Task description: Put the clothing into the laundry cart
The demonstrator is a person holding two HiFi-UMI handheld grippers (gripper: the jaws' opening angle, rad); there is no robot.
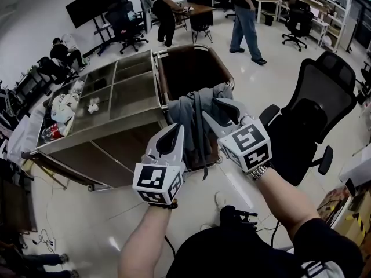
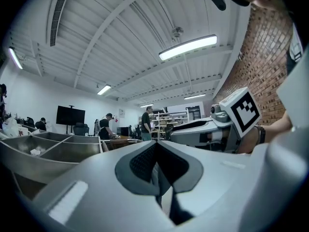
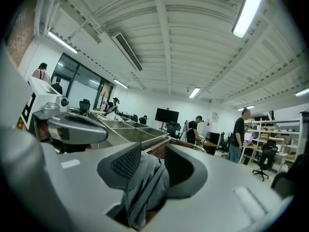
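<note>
Now: clothing [image 1: 186,113] clamped between right gripper [image 3: 150,158] jaws; left gripper [image 2: 157,153] jaws pinch its edge.

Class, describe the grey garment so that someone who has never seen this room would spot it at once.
Find the steel laundry cart mid-floor, with its brown bin at one end. The grey garment hangs over that bin's near rim, pinched by the right gripper. It is the only cloth on that bin, with a dark strap dangling.
</note>
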